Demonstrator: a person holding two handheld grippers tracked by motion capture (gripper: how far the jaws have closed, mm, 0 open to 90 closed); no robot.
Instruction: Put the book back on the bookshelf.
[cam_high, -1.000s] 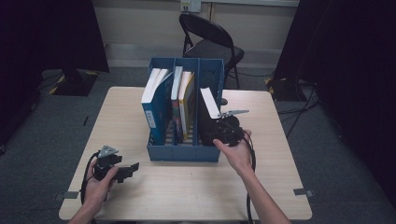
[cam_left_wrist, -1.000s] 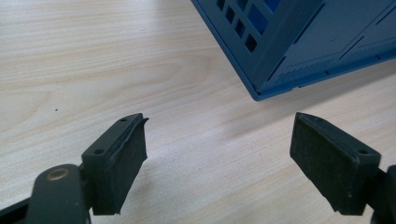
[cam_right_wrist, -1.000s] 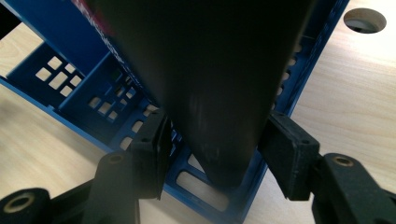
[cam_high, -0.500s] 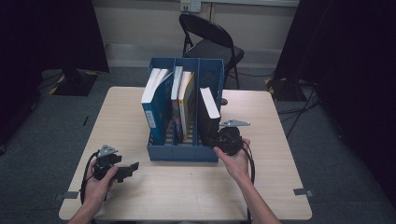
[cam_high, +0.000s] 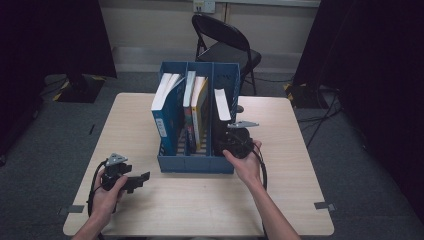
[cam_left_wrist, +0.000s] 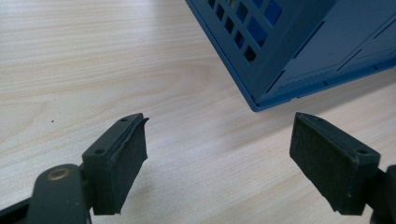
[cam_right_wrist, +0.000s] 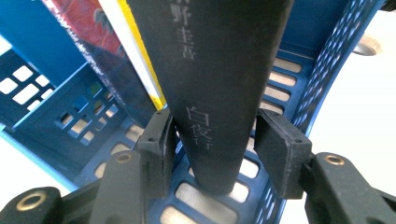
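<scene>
The black book (cam_right_wrist: 219, 88) has sunk from a raised tilt into the blue rack's (cam_high: 197, 162) right slot, at three o'clock. The right claw (cam_right_wrist: 212, 140) has just eased slightly, bracketing its spine loosely. The left claw (cam_left_wrist: 219, 158) rests wide open, empty, on the table (cam_high: 200, 200).

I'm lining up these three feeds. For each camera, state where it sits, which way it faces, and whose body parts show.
High view: above the person's side, looking forward and down on the table; both forearms, left gripper, right gripper.
Left gripper view: on that gripper, facing tabletop and blue file rack; open jaws.
Right gripper view: into the rack, jaws flanking the black book.
All three show the rack.
</scene>
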